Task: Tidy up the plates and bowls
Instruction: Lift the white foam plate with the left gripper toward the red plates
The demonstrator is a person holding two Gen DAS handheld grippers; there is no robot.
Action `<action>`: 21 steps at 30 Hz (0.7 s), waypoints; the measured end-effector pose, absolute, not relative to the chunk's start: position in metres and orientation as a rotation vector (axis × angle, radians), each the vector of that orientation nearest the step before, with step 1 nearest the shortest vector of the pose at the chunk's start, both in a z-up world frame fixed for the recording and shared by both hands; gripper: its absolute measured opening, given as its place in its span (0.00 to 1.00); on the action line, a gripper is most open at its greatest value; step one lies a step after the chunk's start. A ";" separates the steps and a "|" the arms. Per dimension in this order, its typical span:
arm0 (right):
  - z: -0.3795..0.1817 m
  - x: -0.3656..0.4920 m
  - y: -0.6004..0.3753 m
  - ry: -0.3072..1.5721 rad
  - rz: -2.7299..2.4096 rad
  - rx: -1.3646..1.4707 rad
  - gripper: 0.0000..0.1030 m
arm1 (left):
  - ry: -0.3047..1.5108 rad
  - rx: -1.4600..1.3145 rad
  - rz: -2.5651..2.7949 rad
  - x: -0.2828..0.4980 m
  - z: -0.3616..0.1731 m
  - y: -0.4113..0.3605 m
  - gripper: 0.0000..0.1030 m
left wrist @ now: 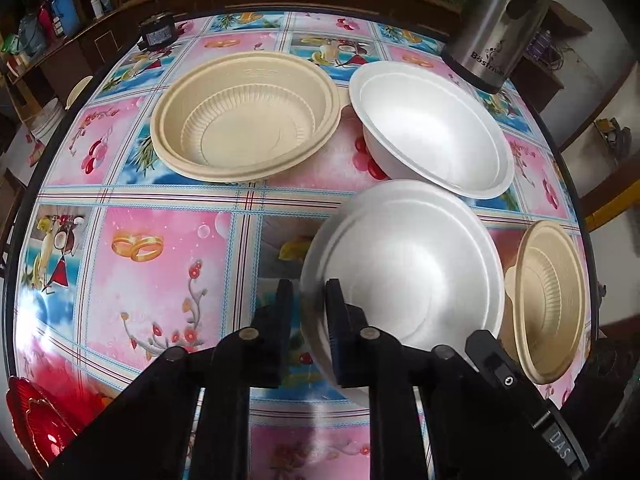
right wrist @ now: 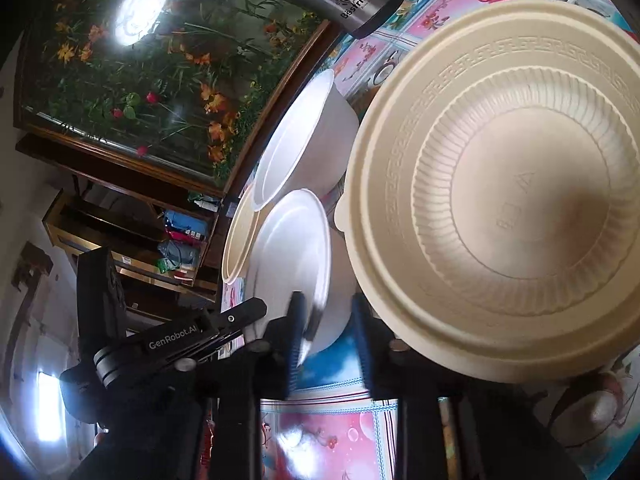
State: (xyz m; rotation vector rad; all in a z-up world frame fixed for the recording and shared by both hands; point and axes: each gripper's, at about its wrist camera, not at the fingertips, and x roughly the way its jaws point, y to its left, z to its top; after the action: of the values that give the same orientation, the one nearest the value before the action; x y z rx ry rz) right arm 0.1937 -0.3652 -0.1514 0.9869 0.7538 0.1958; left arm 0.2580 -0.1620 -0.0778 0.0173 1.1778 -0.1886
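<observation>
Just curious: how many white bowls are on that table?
2. One white bowl stands beside the steel flask; the other is pinched at its rim by the left fingers.

Home dining room, patterned tablecloth (left wrist: pixel 168 264), steel flask (left wrist: pixel 500 24), cluttered wooden shelves (right wrist: pixel 132 236)

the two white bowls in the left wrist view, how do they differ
The near white bowl is tilted with its rim pinched in the left gripper; the far white bowl has no gripper on it and sits beside the steel flask. The near one looks shallower, the far one deeper. Both are plain white and empty.
</observation>
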 end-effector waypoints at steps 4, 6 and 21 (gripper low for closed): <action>-0.147 0.194 -0.359 0.753 0.199 0.942 0.10 | 1.158 0.017 -0.186 0.253 -0.073 -0.160 0.09; -0.147 0.195 -0.358 0.762 0.201 0.930 0.10 | 1.154 0.007 -0.183 0.250 -0.072 -0.155 0.09; -0.126 0.186 -0.332 0.730 0.293 0.767 0.09 | 1.032 -0.058 -0.127 0.192 -0.053 -0.115 0.09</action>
State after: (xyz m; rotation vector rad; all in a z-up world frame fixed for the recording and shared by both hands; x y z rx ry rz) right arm 0.1865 -0.3321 -0.1260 0.7675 0.7299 0.2928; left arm 0.1916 -0.1150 -0.0528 -0.0578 1.0325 -0.1268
